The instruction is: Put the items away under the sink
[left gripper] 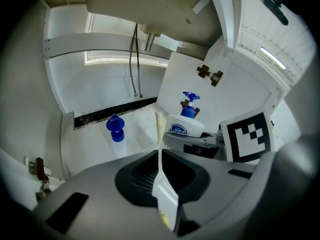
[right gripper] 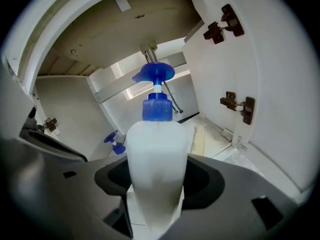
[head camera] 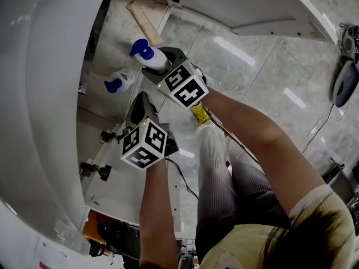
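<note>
The right claw [right gripper: 158, 184] is clamped on the lower body of a white pump bottle [right gripper: 158, 149], held upright at the open front of the under-sink cabinet. The left claw [left gripper: 160, 153] is pressed together with nothing visible in it. 1 similar blue-capped bottle [left gripper: 115, 132] stands near the back edge of the cabinet floor [left gripper: 137, 126]. Pushed in carelessly, the tall pump could catch the drain pipe [left gripper: 148, 40], or the held bottle could knock the standing one over.

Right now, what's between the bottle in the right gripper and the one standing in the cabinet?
Nothing: in the head view only bare cabinet floor separates the held pump bottle from the standing bottle.
</note>
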The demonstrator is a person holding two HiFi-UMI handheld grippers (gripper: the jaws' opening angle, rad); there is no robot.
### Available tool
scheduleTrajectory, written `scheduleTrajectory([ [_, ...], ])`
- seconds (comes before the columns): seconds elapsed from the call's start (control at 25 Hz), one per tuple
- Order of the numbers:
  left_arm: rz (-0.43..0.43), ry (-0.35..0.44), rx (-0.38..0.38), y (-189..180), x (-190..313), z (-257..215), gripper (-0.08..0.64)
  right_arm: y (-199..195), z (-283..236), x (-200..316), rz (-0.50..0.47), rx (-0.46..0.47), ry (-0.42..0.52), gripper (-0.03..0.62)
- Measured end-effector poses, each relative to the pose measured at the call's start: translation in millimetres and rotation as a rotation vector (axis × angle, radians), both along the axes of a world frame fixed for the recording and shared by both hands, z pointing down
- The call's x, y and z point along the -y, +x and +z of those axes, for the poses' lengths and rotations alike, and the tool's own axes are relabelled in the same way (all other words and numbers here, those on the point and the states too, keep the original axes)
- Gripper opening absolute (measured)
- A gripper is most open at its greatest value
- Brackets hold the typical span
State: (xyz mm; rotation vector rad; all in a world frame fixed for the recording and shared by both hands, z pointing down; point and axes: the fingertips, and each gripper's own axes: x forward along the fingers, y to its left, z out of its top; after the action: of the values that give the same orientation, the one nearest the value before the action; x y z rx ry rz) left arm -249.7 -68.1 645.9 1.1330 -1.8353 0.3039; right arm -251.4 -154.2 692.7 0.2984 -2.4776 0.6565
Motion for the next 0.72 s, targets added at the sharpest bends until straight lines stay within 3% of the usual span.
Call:
scheduleTrajectory([
  [0.72,-0.059,0.056,0.081,-32,-2,41,0.055,-71,16,13,-0.053,0.120,0.196,0.278],
])
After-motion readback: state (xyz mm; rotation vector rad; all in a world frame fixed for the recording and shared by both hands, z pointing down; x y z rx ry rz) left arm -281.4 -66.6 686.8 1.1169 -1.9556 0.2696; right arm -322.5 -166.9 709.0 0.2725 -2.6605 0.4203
